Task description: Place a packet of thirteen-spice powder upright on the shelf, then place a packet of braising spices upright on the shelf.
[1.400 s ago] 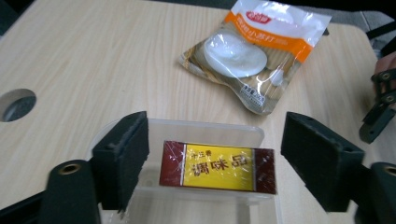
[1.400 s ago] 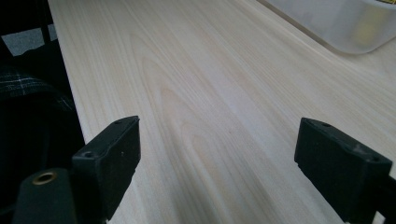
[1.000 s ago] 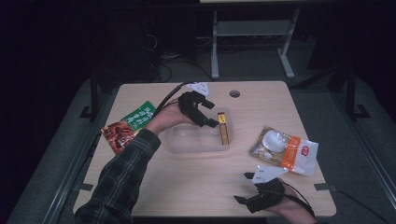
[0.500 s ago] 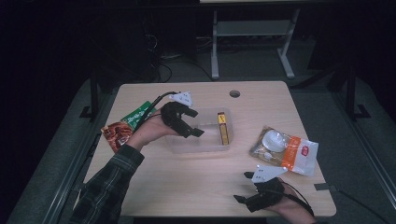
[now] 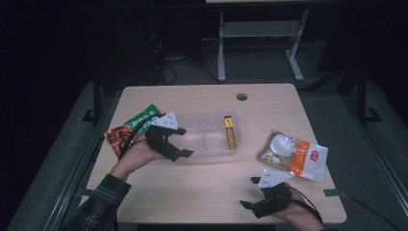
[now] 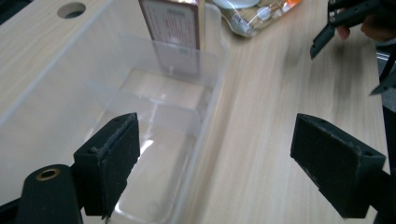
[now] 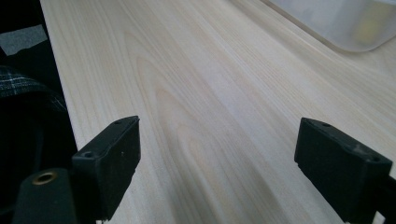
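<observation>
Item: your left tool (image 5: 174,144), jaws wide, empty, had swung back from the box (image 5: 230,134) at the clear bin's (image 5: 202,120) 3 o'clock end toward the packets (image 5: 130,129) at 9 o'clock, likely next. Right tool (image 5: 254,193), wide open, idle, bench (image 5: 202,192) 5 o'clock.

High view: dim overall, surroundings nearly black, only the table (image 5: 207,192) evenly lit from above, with soft, short shadows and a grainy, slightly soft image. Left gripper view: brighter, pale glare patches on the clear bin (image 6: 154,140), far edge blurred. Right gripper view: near wood sharp, the bin (image 7: 345,23) out of focus.
</observation>
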